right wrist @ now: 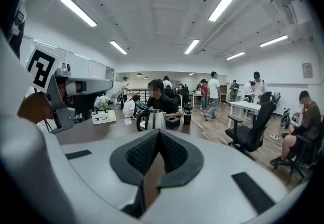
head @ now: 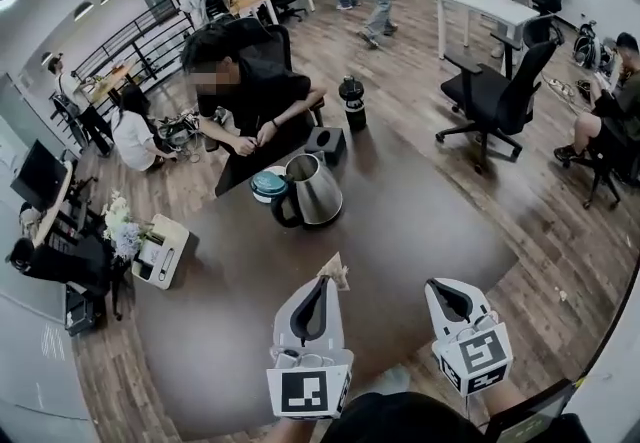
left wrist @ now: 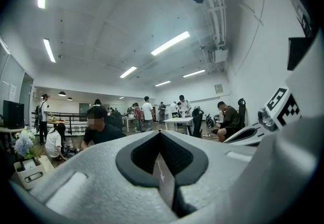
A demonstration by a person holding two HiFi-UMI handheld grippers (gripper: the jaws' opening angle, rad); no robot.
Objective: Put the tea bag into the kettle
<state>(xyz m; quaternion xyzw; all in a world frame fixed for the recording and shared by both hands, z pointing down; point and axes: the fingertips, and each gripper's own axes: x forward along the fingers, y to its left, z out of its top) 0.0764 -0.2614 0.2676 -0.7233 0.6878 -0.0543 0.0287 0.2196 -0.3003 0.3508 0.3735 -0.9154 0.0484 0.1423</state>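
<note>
The steel kettle (head: 312, 189) with a black handle stands on the far middle of the dark table (head: 430, 221), its top open, and it also shows in the right gripper view (right wrist: 152, 119). My left gripper (head: 325, 279) hovers over the near table, shut on the tan tea bag (head: 336, 273), which sticks out at its tip. In the left gripper view the left gripper (left wrist: 161, 133) points upward, and a thin slip of the tea bag (left wrist: 164, 177) shows between its jaws; the kettle is hidden there. My right gripper (head: 437, 283) (right wrist: 159, 132) is alongside, shut and empty.
A teal round lid (head: 268, 183) lies against the kettle's left side. Behind it are a black box (head: 325, 144) and a black bottle (head: 352, 103). A person (head: 250, 91) sits at the far edge. A white organiser with flowers (head: 160, 251) sits at the left edge.
</note>
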